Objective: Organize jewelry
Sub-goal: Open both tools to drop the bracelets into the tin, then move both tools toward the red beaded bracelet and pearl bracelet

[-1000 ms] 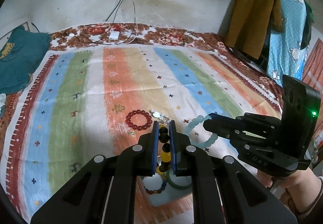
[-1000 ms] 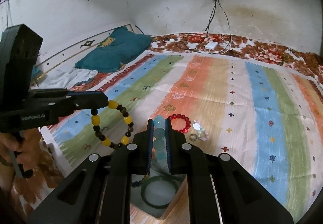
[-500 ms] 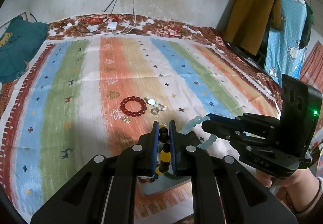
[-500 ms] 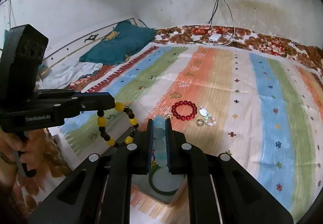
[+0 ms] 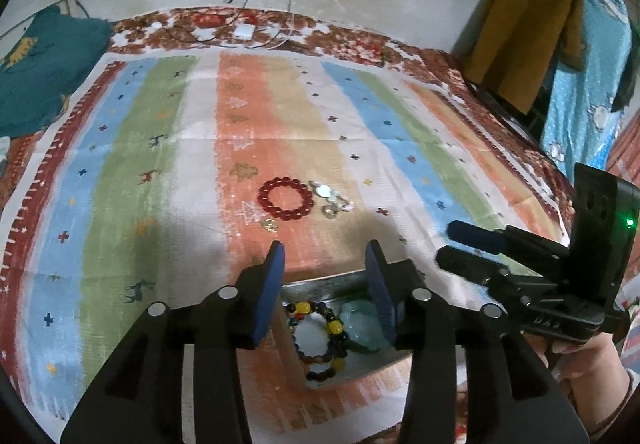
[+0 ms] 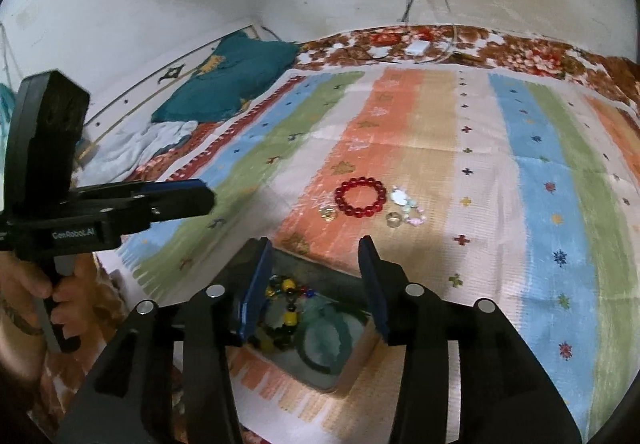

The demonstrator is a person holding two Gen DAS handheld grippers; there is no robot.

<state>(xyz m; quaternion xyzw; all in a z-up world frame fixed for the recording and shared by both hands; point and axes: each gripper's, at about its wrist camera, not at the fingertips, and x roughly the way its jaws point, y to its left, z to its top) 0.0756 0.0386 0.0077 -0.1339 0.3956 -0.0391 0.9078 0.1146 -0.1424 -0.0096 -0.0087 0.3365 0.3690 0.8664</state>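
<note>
Down at the near edge of the striped cloth, both sets of jaws opening right over the small box, with nothing pinched between them. Left gripper poised above the yellow-and-dark bead bracelet, now lying loose inside next to the pale aqua beads. Right gripper hanging over the same box from the other side, above a green bangle on the box floor. Farther out on the orange stripe, well apart from the box, sits the red bead bracelet with small rings and trinkets just to its right and one gold-toned ring on its near side. Plenty left to collect, by the look of it. Main hazard: crowding, both tools hanging so close over one small box that a careless lift could knock its wall or tip it, spilling beads back onto the cloth. Could also snag a loop of bracelet on a blue pad while pulling away and drag it out over the rim. Next danger out at the tiny rings: flat, slippery, sunk into soft fabric, easy to flick aside or pinch together with cloth. Two tools reaching for that tight cluster at once would risk a collision too.
</note>
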